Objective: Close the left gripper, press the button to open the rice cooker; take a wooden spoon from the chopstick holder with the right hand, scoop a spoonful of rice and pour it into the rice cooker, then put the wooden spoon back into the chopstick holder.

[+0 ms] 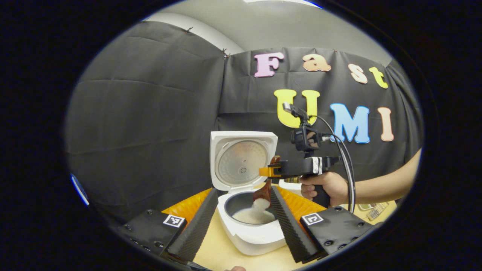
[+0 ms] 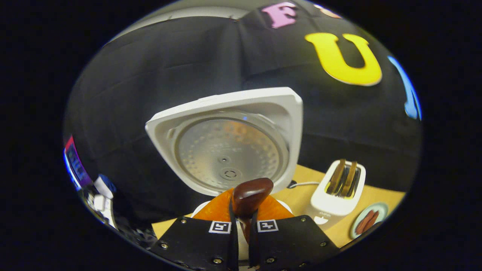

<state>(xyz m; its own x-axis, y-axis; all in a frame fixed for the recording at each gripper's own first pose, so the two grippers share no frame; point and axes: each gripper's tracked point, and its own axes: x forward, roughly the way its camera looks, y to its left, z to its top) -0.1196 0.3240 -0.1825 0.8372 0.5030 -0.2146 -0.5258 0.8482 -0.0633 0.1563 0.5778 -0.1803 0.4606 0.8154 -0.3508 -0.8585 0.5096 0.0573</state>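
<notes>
The left gripper (image 1: 244, 214) hung spread and empty before the rice cooker (image 1: 246, 226), lid up; the right gripper (image 1: 268, 171) pinched the wooden spoon (image 1: 263, 194), tipping rice into the pot; pouring seemed underway; next, probably, returning it to the chopstick holder.

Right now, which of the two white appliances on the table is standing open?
The rice cooker: its lid is raised and the wooden spoon tips rice into its pot. The toaster is a closed box with top slots.

Black cloth (image 1: 150, 113) drapes the booth walls above a pale wooden tabletop (image 1: 214, 252).
</notes>
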